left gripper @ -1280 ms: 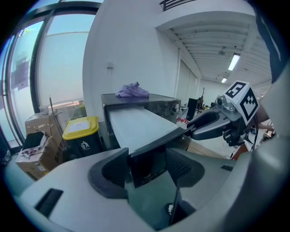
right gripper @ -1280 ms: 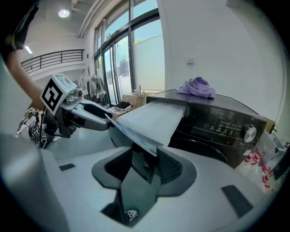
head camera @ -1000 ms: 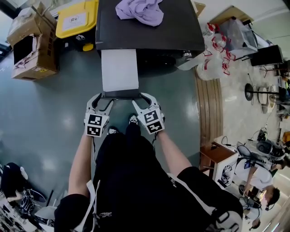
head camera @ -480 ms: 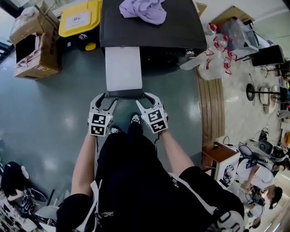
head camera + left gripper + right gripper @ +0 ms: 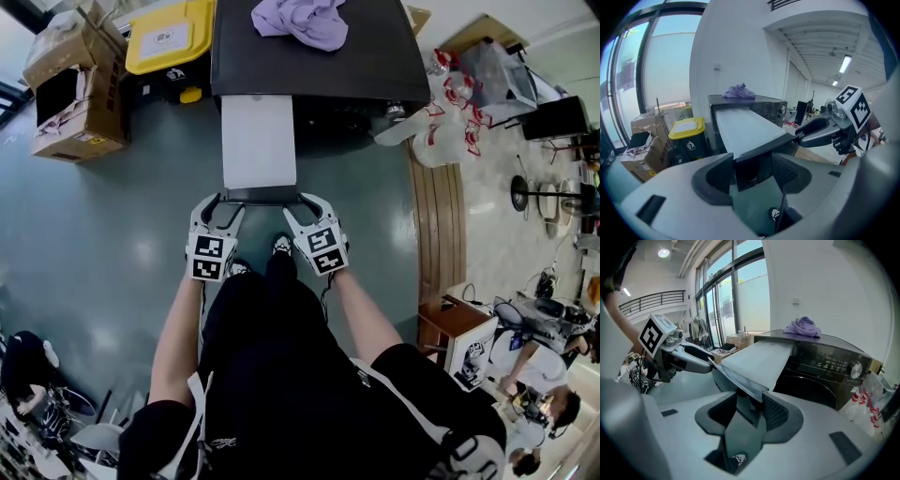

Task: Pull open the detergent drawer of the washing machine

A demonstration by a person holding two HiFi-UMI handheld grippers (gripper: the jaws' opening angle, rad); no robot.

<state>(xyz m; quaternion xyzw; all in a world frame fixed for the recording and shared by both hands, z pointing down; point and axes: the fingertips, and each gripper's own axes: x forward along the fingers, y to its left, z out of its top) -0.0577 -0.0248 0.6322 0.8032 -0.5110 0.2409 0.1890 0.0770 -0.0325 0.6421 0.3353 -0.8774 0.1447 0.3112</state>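
the detergent drawer is sticking far out of the washing machine toward the person. its pale top is showing as a long strip, with its dark front panel sitting at the near end. the left gripper is clamping the panel's left end and the right gripper its right end, probably so the pull is running straight and the long drawer isn't skewing. a purple cloth is lying on the machine's top. a yellow-lidded bin and a cardboard box are standing beside the machine.
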